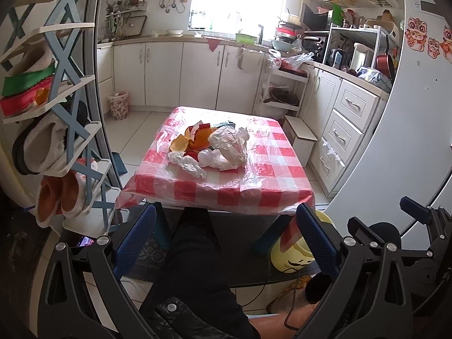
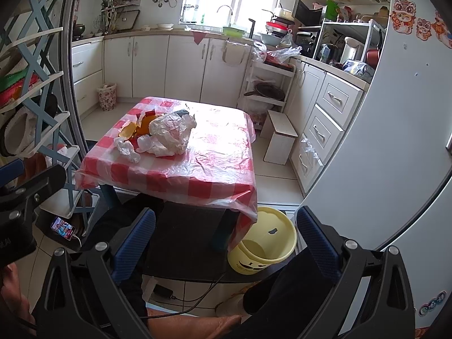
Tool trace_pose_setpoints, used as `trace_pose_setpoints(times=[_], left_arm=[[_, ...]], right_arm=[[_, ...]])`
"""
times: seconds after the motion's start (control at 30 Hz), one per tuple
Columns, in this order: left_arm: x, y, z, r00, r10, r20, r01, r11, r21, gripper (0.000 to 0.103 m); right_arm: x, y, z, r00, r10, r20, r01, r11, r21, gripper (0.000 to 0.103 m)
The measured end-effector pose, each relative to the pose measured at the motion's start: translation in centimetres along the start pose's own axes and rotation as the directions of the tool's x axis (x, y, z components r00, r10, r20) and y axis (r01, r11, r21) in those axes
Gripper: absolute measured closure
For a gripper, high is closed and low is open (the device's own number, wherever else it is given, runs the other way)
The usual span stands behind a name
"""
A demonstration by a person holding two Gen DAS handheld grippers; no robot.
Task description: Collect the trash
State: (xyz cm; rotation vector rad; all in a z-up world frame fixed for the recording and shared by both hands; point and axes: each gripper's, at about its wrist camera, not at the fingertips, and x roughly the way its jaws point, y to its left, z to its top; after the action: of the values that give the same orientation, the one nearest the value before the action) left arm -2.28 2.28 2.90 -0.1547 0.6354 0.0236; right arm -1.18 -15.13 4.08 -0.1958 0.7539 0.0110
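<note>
**Inspector:** What room are you working with?

**Me:** I am holding both tongs low, short of the table's [image 2: 180,175] near edge. The left gripper [image 1: 226,237] and the right gripper [image 2: 226,240] are both standing released, blue ribbed pads wide apart, gripping nothing. Bare tiled floor is lying open around the table, and the cloth's right half is sitting free.

**Inspector:** And the trash?

**Me:** The trash pile [image 1: 209,147] is sitting left of centre on the red-checked plastic cloth, its long axis running roughly left to right. I am seeing crumpled white tissue, a crinkled translucent bag [image 2: 172,132] and curled orange peel [image 1: 179,144]. A round yellow bucket [image 2: 265,243] is standing open on the floor, just beside the table's near right corner.
</note>
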Motion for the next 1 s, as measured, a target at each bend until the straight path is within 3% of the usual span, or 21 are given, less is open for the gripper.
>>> trace_pose_setpoints(times=[0.57,1.0], left_arm=[[6.9,0.9,2.4,0.995,0.087,-0.05,-0.088,0.996,-0.02,0.008],[16.4,2.2,6.0,0.988,0.135,-0.075,-0.138,0.99,-0.04,0.008]], right_arm=[[6.0,0.2,1.5,0.996,0.066,-0.067,-0.066,0.998,0.003,0.007],[13.9,-0.1,4.4,0.982,0.189,-0.03,-0.188,0.982,0.011,0.007]])
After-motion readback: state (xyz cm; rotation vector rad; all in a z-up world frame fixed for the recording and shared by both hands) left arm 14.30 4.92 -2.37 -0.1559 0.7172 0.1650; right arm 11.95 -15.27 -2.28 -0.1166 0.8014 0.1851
